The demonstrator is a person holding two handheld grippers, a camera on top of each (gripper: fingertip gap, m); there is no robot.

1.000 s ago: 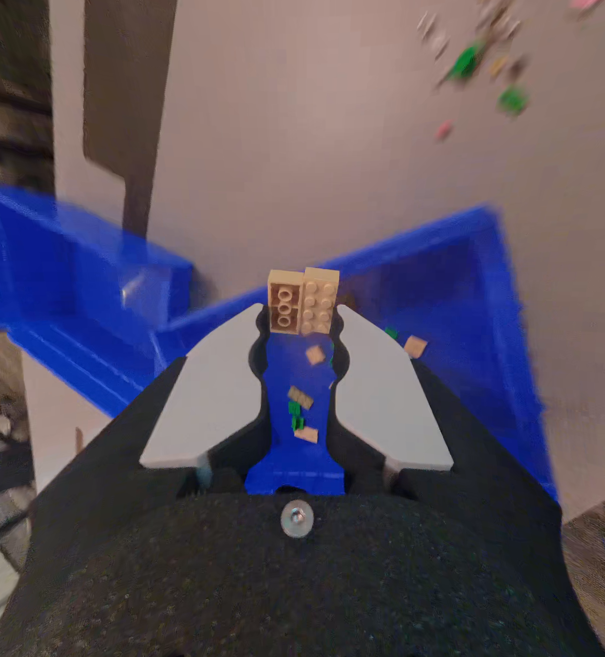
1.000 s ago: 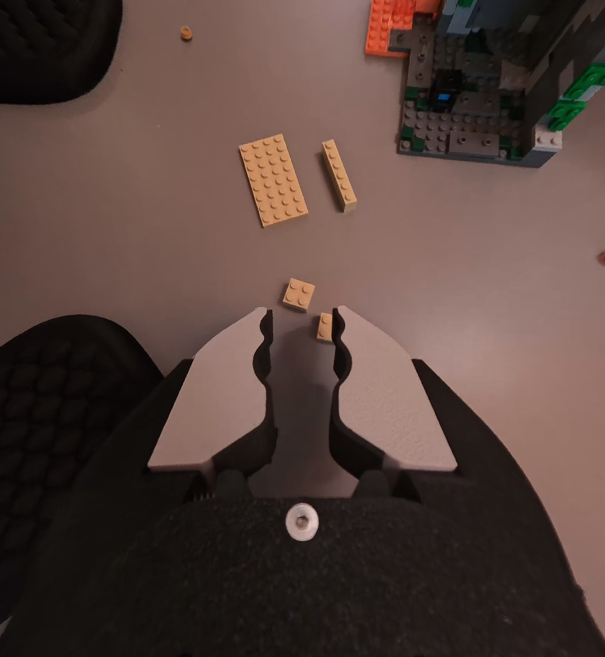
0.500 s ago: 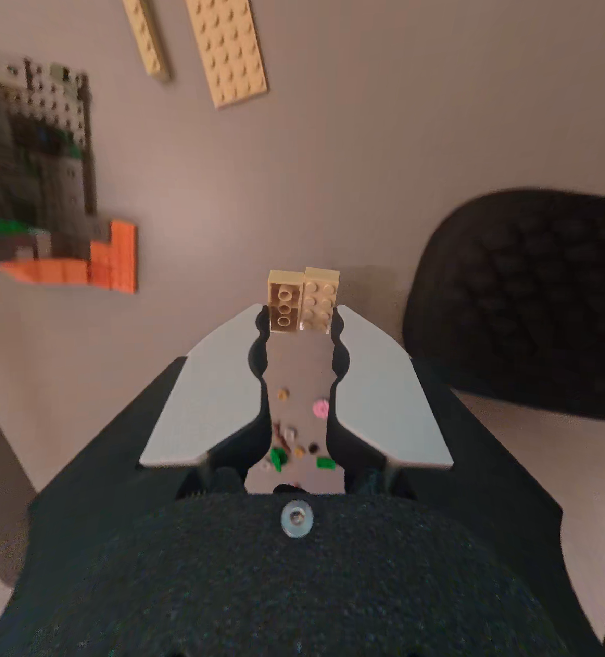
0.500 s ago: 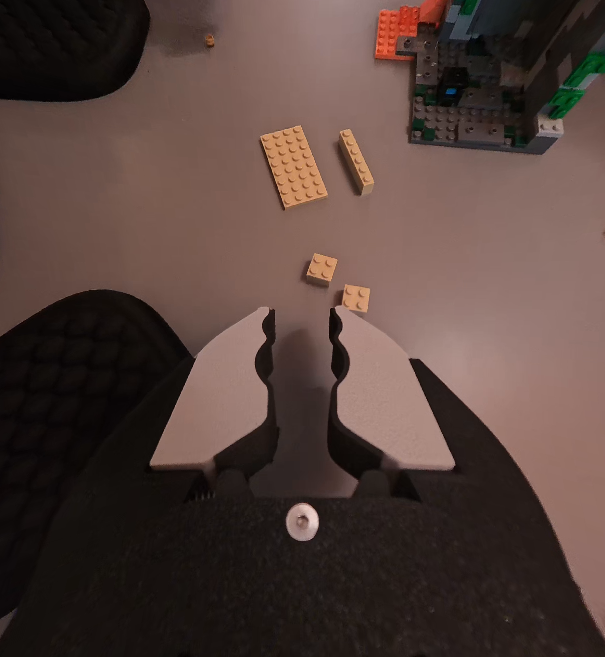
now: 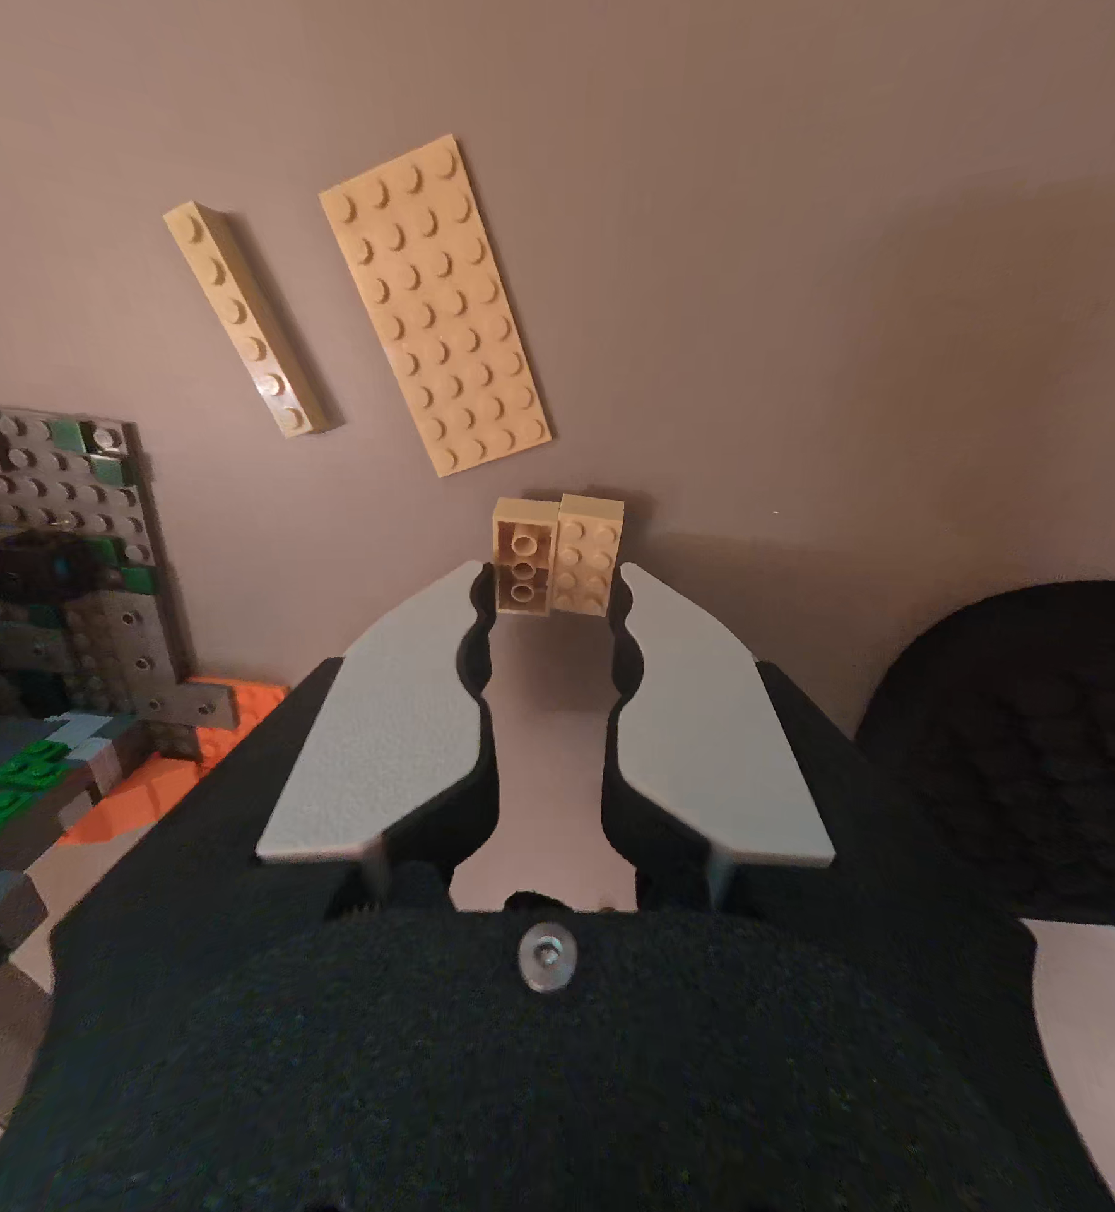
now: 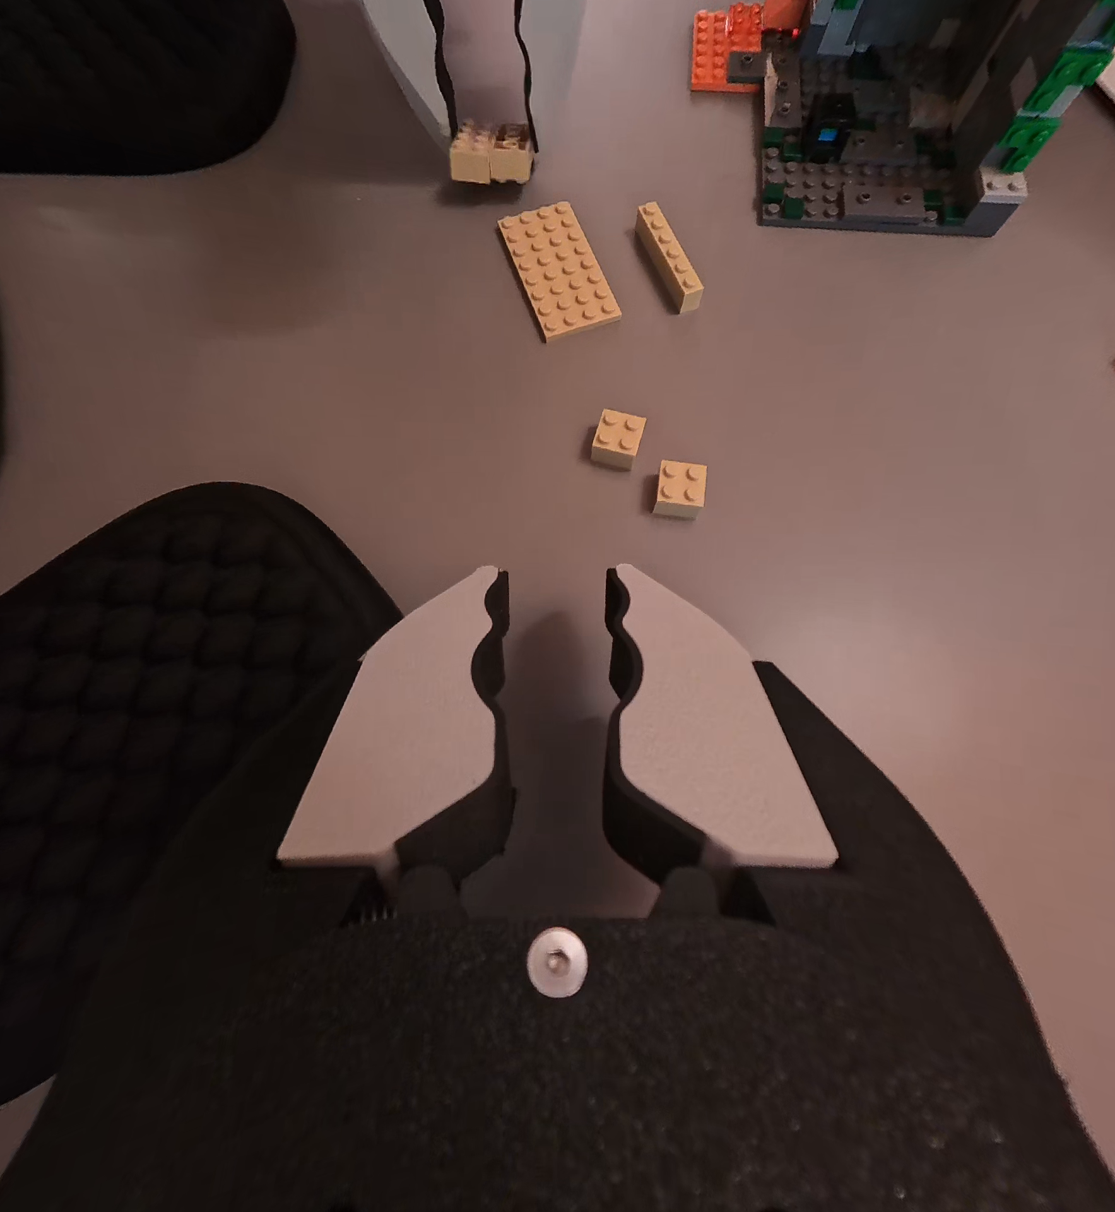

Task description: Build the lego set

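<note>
Left wrist view, left to right: grey-green-orange lego build (image 5: 50,623) at left edge on the worktop (image 5: 804,262), then long tan brick (image 5: 250,318), wide tan plate (image 5: 433,305) just right of it, apart. Left gripper (image 5: 554,577) pinching two tan bricks (image 5: 558,556) side by side at its tips, one underside out, one studs out, just short of the plate's near end. Black padded object (image 5: 1026,741) far right.

Right wrist view: black padded object (image 6: 115,754) lower left, left gripper (image 6: 489,141) top centre with the tan pair. Right gripper (image 6: 556,577) spread, nothing between fingers, over bare worktop. Two small tan 2x2 bricks (image 6: 619,438) (image 6: 680,488) just ahead-right, apart. Build (image 6: 902,131) top right.
</note>
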